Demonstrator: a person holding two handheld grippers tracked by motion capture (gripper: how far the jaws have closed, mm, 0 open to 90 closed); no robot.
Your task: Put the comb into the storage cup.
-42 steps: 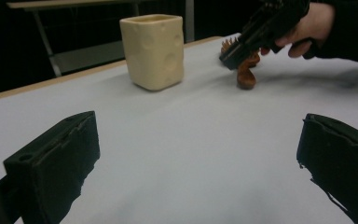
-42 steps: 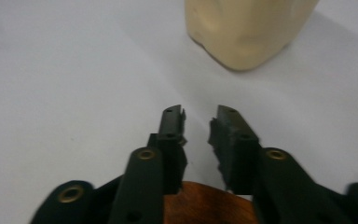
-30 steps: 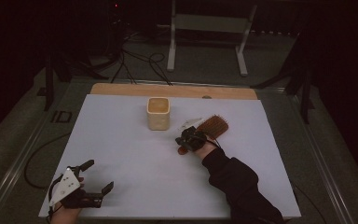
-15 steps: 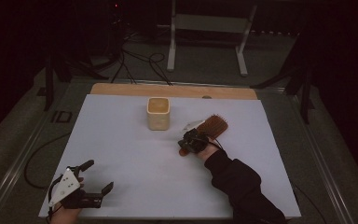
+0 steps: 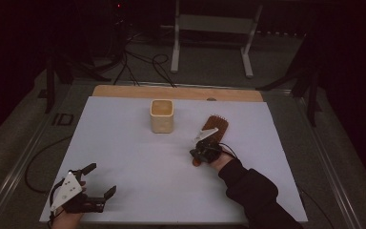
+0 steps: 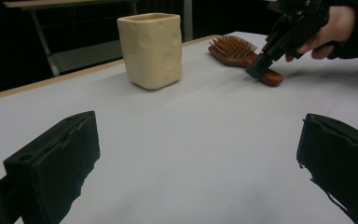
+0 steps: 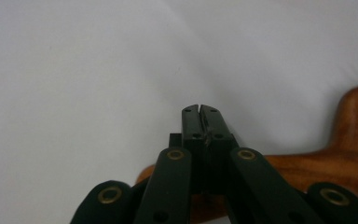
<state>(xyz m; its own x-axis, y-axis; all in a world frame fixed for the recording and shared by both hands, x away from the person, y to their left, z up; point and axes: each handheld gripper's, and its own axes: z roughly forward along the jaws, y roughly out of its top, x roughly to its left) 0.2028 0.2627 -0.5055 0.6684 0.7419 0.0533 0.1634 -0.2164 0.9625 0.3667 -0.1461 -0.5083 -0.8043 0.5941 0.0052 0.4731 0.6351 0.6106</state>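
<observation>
Hovering over the wooden hairbrush, the right hand-held gripper is pointing down at the handle's near end with its jaws pressed together on nothing, the handle passing just beneath them in the right gripper view. The hairbrush is lying bristles-up on the white tabletop, right of the cream cup and apart from it. It is looking stiff, light and smooth-varnished, so probably slippery; the narrow handle seems the place to pinch, across its width. The left hand-held gripper is waiting at the near left corner, jaws spread wide and empty.
</observation>
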